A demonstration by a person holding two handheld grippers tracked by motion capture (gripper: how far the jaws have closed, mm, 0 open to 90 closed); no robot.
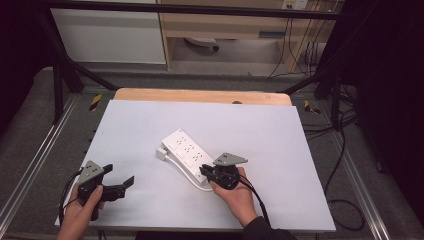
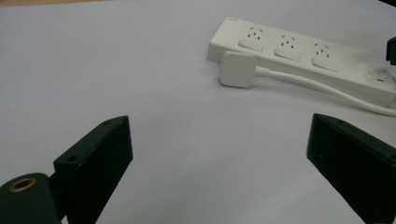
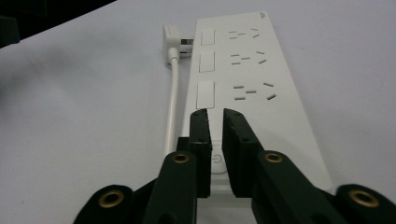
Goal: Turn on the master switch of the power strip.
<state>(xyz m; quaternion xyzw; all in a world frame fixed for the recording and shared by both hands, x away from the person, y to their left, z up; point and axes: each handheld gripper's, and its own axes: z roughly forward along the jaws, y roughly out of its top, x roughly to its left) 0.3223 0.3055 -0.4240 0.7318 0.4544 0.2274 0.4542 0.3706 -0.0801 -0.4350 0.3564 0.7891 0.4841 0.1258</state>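
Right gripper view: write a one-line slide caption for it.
Right gripper, jaws nearly closed, poised over the power button of a white power strip, its plug alongside.

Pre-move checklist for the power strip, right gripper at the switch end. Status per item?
1. Right gripper over the power button: ok, the nearly shut jaws straddle it.
2. Jaws touching the button: cannot tell.
3. Power strip flat on the table: ok.
4. Plug out of the sockets: ok, it lies beside the strip's far end.
5. Left gripper out of the way: ok, open, well apart from the strip.
6. Cable away from the jaws: ok, it runs along the strip's side.
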